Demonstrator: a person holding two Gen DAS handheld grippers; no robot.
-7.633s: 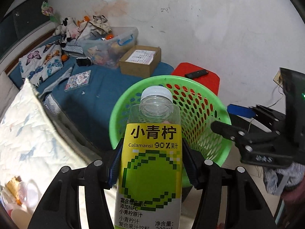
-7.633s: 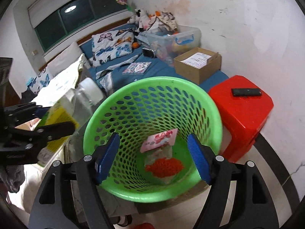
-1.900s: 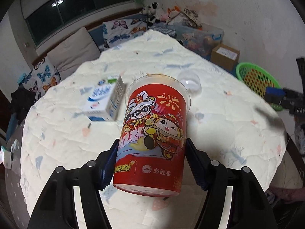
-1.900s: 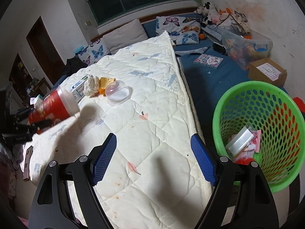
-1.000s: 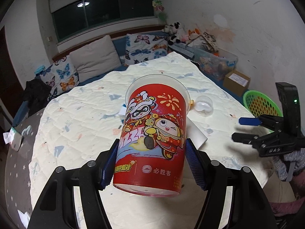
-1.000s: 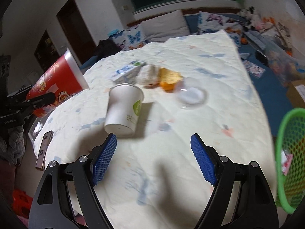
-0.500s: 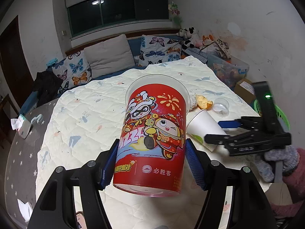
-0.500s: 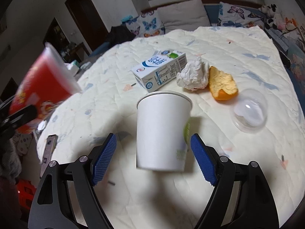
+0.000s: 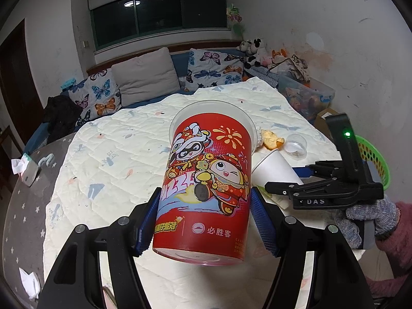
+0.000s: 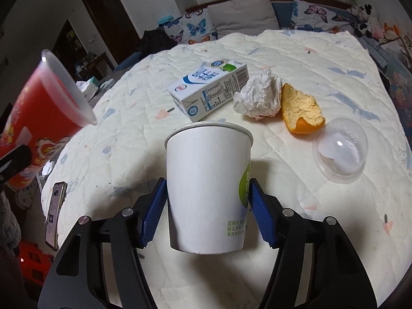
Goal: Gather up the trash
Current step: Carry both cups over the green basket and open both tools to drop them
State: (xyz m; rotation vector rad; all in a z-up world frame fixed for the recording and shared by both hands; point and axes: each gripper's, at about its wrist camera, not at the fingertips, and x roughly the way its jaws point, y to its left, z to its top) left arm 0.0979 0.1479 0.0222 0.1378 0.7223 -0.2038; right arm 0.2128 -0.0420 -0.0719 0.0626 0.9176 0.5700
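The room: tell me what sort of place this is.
Most likely a lived-in bedroom or sitting room at home: butterfly-print pillows line a cushioned bench under a dark window, soft toys sit in the corner, and a quilt covers the table.

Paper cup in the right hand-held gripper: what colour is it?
White paper cup with a green patch on one side; shows best in the right wrist view.

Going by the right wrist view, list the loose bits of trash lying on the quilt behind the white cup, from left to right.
Milk carton → crumpled paper ball → orange peel → clear plastic dome lid.
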